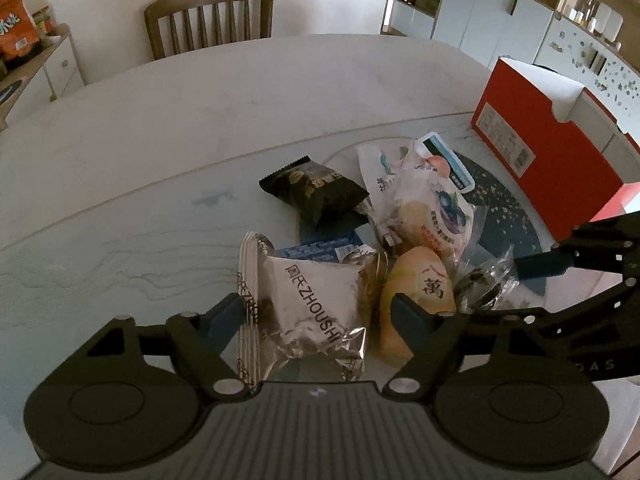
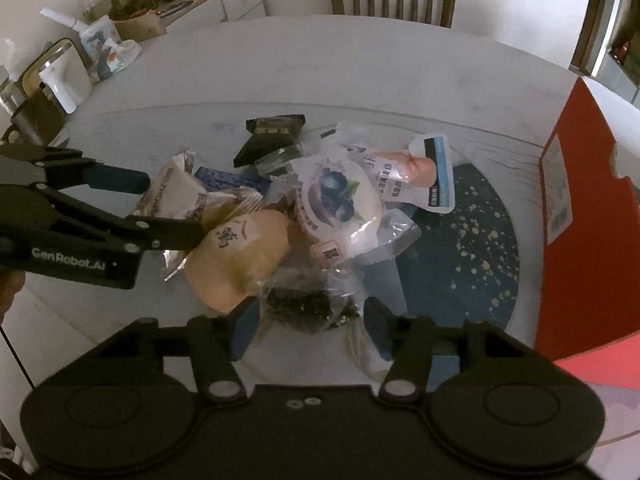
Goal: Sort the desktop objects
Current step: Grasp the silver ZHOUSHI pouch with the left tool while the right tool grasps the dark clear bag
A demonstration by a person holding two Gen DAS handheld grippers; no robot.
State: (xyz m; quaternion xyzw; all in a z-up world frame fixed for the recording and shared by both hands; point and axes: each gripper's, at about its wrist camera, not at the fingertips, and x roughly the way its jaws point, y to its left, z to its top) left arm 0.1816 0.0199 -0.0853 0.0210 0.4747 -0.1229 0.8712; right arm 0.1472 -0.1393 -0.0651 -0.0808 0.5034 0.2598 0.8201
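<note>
Silver pastry packet (image 1: 308, 304) being straddled by half-open left gripper (image 1: 320, 312) fingers — light, crinkly, slippery; dark clear-wrapped snack (image 2: 308, 304) likewise by right gripper (image 2: 310, 314) — grip unconfirmed.

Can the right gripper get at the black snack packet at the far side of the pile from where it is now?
Probably not directly. The right gripper straddles a clear bag of dark snacks, and the blueberry bun bag lies between it and the black snack packet. It would need to lift over the pile.
</note>
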